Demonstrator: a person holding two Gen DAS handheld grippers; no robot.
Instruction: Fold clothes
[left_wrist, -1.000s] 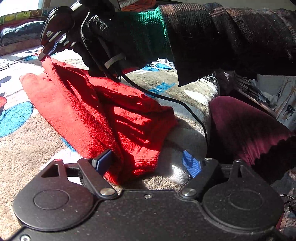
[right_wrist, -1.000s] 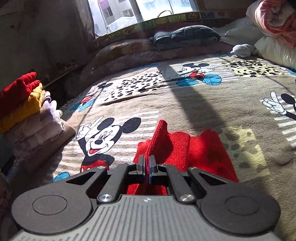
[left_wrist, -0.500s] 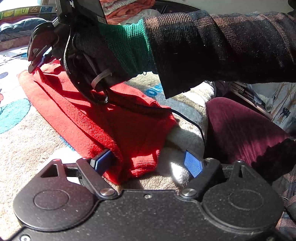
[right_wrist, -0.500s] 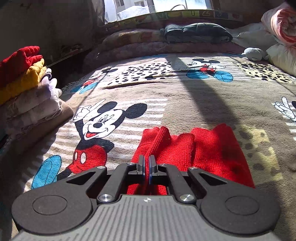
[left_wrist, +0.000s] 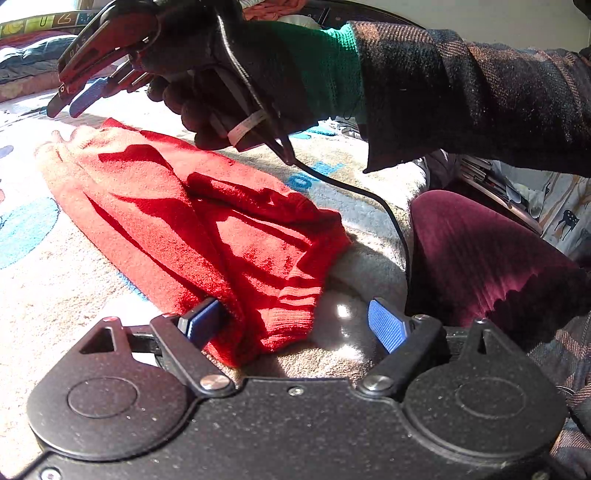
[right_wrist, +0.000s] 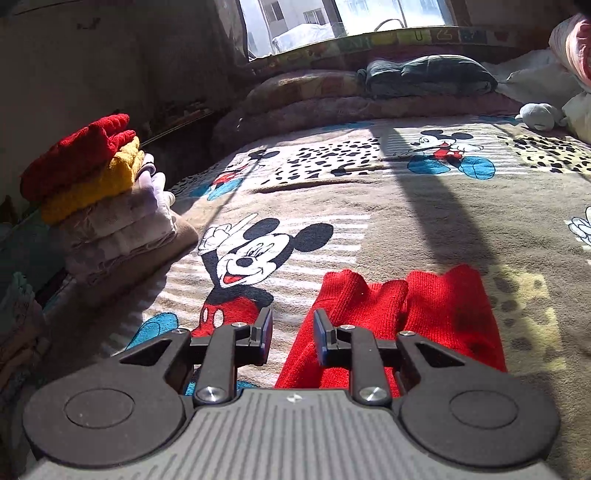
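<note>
- Red knit garment (left_wrist: 207, 229), bunched into a long rumpled strip, lies on the cartoon-mouse print fleece blanket (right_wrist: 369, 206) covering the bed; nothing grips it.
- Left tool (left_wrist: 295, 323): wide open, its blue pads straddling the garment's near ribbed end; one pad (left_wrist: 201, 321) touches or sits just beside the cloth, the other (left_wrist: 386, 325) is clear, over bare blanket.
- Long axis runs away from the left tool toward the far left in its view, so the left one is nearer the close end.
- Right tool (right_wrist: 291, 332): open, narrower gap, held by a black-gloved hand (left_wrist: 221, 74), raised above the far end in the left view; in its own view one pad is over the garment's left edge.
- Judgement: each tool sits at an opposite end, so the next fold likely brings one end toward the other.
- Far left in the right view: stack of folded clothes (right_wrist: 96, 199), red on top, well apart.
</note>
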